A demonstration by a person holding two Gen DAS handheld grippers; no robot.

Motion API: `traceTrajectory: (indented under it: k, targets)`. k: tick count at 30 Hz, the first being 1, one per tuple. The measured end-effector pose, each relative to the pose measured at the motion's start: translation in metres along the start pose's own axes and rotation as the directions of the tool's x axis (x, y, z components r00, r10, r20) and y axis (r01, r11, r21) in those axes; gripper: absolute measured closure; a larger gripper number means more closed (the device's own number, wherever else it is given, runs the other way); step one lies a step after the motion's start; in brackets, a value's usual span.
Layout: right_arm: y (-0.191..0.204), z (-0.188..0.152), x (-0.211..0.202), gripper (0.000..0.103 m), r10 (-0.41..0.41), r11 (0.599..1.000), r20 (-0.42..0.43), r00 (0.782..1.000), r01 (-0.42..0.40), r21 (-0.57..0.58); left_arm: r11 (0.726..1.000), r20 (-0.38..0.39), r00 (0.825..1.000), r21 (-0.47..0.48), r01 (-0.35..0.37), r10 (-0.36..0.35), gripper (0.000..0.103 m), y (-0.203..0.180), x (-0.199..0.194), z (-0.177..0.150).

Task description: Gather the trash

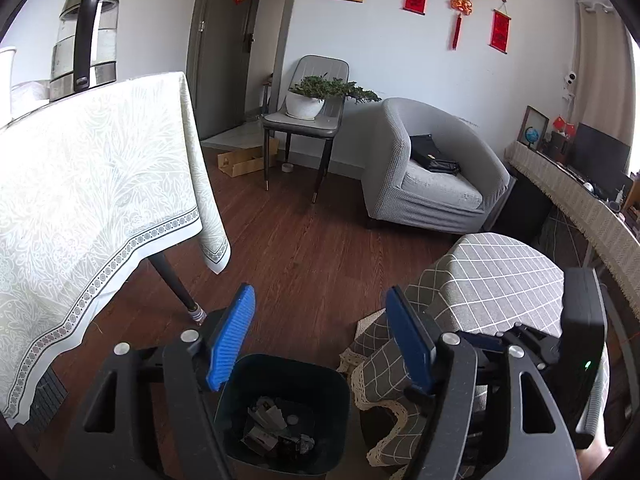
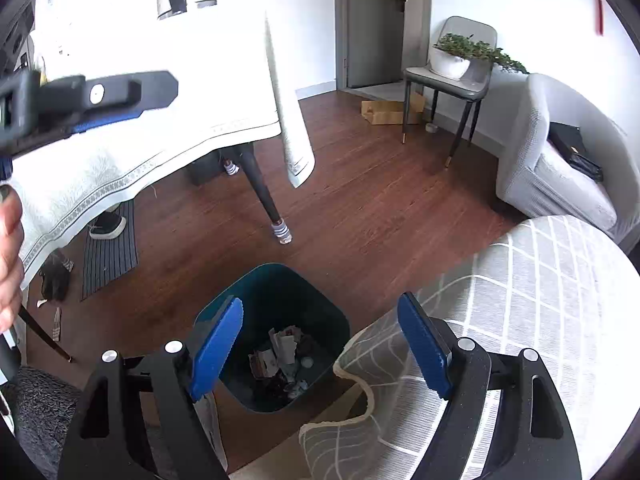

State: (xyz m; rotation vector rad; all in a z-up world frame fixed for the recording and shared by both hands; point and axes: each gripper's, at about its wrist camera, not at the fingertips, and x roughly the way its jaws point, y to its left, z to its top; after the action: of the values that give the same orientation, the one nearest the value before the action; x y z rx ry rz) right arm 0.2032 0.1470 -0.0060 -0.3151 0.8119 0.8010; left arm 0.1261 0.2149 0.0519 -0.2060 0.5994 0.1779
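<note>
A dark teal trash bin (image 1: 344, 392) stands on the wood floor, with crumpled paper and wrappers (image 1: 268, 424) lying in its bottom. My left gripper (image 1: 320, 293) hangs above and just behind it, blue pads wide apart, open and empty. In the right wrist view the same bin (image 2: 320, 312) and its trash (image 2: 284, 352) sit below my right gripper (image 2: 321, 302), which is also open with nothing between its pads. The left gripper's black finger (image 2: 100, 96) crosses the upper left of that view. Small paper scraps (image 2: 56, 326) lie on the floor under the table.
A table with a pale cloth (image 1: 80, 200), a kettle (image 1: 86, 36) and a dark leg (image 2: 264, 196) stands left of the bin. A stool under a checked cloth (image 2: 540, 300) stands right. Armchair (image 1: 432, 176), chair with plant (image 1: 308, 108), mat and shoe (image 2: 108, 226) are around.
</note>
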Motion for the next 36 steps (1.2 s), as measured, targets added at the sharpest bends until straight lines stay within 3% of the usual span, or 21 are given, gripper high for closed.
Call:
traceTrajectory:
  k: [5, 9, 12, 14, 17, 23, 32, 36]
  targets:
    - [-0.027, -0.002, -0.048, 0.023, -0.042, 0.997, 0.083, 0.996, 0.036, 0.075, 0.994, 0.056, 0.998, 0.106, -0.030, 0.024, 0.010, -0.028, -0.016, -0.002]
    - [-0.044, -0.017, -0.088, 0.023, -0.097, 0.988, 0.131, 0.987, 0.079, 0.136, 0.985, 0.078, 0.996, 0.167, -0.052, 0.039, 0.006, -0.049, -0.030, -0.009]
    - [-0.053, -0.035, -0.114, 0.022, -0.145, 0.980, 0.155, 0.977, 0.120, 0.160, 0.978, 0.098, 0.989, 0.166, -0.124, 0.108, 0.004, -0.056, -0.037, -0.016]
    - [-0.059, -0.050, -0.135, 0.013, -0.191, 0.972, 0.170, 0.967, 0.162, 0.173, 0.981, 0.079, 0.990, 0.141, -0.131, 0.121, 0.004, -0.055, -0.042, -0.024]
    - [-0.070, -0.076, -0.169, 0.011, -0.253, 0.952, 0.183, 0.950, 0.211, 0.221, 0.985, 0.091, 0.991, 0.128, -0.114, 0.103, 0.004, -0.052, -0.056, -0.038]
    - [-0.093, -0.126, -0.213, 0.006, -0.343, 0.910, 0.173, 0.923, 0.281, 0.305, 0.970, 0.086, 0.981, 0.157, -0.186, 0.174, 0.004, -0.048, -0.078, -0.065]
    - [-0.091, -0.192, -0.235, 0.004, -0.463, 0.845, 0.154, 0.873, 0.383, 0.374, 0.968, 0.037, 0.982, 0.162, -0.189, 0.186, 0.004, -0.051, -0.087, -0.114]
    - [-0.088, -0.203, -0.242, 0.004, -0.471, 0.838, 0.196, 0.860, 0.366, 0.405, 0.967, 0.063, 0.980, 0.164, -0.197, 0.189, 0.004, -0.055, -0.095, -0.118]
